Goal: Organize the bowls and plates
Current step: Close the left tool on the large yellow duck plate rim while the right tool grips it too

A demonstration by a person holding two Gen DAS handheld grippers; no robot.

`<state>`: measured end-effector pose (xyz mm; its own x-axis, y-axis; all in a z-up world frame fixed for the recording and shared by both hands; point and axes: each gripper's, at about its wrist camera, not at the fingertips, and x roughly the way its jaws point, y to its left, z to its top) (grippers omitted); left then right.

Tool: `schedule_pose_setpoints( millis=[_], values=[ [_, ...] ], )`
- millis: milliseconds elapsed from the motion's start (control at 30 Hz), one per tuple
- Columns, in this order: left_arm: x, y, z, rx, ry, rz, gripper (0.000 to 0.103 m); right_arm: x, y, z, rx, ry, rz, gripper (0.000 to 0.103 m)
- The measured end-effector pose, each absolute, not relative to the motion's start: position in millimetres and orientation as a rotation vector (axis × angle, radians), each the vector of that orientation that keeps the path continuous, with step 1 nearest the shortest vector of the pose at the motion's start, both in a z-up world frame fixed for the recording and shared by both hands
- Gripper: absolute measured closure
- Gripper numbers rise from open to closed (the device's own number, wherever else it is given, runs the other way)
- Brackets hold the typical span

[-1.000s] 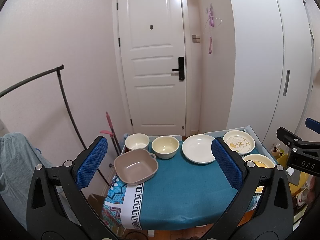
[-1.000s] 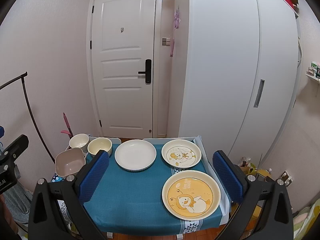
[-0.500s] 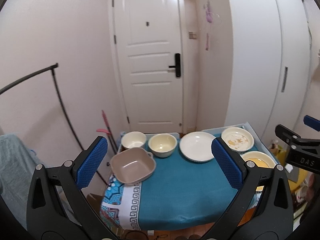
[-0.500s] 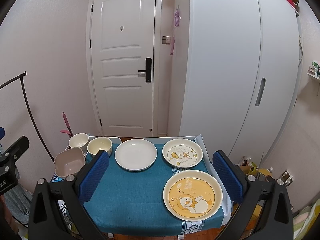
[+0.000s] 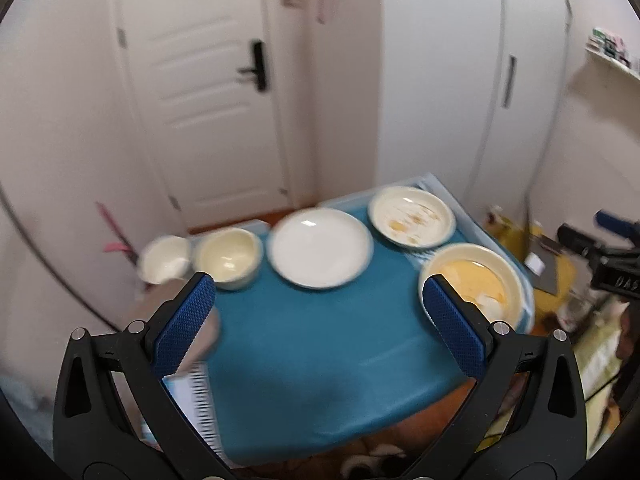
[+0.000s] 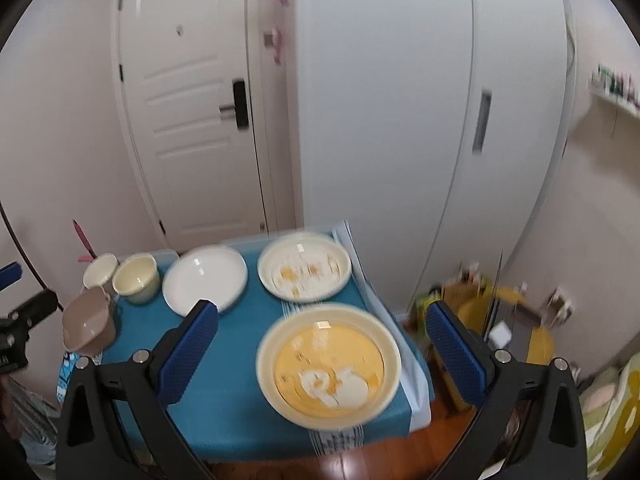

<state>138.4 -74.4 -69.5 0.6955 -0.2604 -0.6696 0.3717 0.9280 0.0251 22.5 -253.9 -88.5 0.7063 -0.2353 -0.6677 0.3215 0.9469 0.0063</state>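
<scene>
Ahead of our left gripper [image 5: 318, 300], whose jaws stand wide apart with nothing between them, the bench [image 5: 320, 352] under its teal cloth carries all the dishes. Straight beyond the gap between its fingers sits the plain white plate [image 5: 319, 246]. To the left of that we note the cream bowl [image 5: 229, 256] and, touching or nearly touching it, the small white bowl [image 5: 166, 259]; motion blur keeps us from saying which. Half hidden behind the left finger is the brown square bowl [image 5: 176, 300], at the bench's left edge. Beyond the right finger lies the yellow cartoon plate [image 5: 474, 280], and further off, near the far right corner, the cream cartoon plate [image 5: 412, 216]. Our right gripper [image 6: 322, 334] is likewise released, empty, and hangs above the near edge of the bench [image 6: 224, 400]. The yellow cartoon plate [image 6: 329, 366] lies directly between and just past its fingers; the cream cartoon plate [image 6: 305, 268] sits beyond it, with the white plate [image 6: 205, 280] off past the left finger. Far left we see the cream bowl [image 6: 135, 278], white bowl [image 6: 100, 270] and brown bowl [image 6: 86, 320]. Both views are blurred.
</scene>
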Motion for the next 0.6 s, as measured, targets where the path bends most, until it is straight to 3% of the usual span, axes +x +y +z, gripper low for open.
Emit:
schedule_pose_setpoints(
  millis=[233, 500, 600],
  values=[
    [178, -132, -138, 0.149, 0.938, -0.474, 0.000, 28, -318, -151, 0.291, 0.900, -0.239, 0.004],
    [203, -197, -224, 0.025, 1.202, -0.534, 0.002, 49, -384, -217, 0.425, 1.048, -0.076, 0.033],
    [205, -217, -246, -0.004, 1.245, -0.500, 0.008, 59, -400, -235, 0.444, 1.087, 0.013, 0.037]
  ],
)
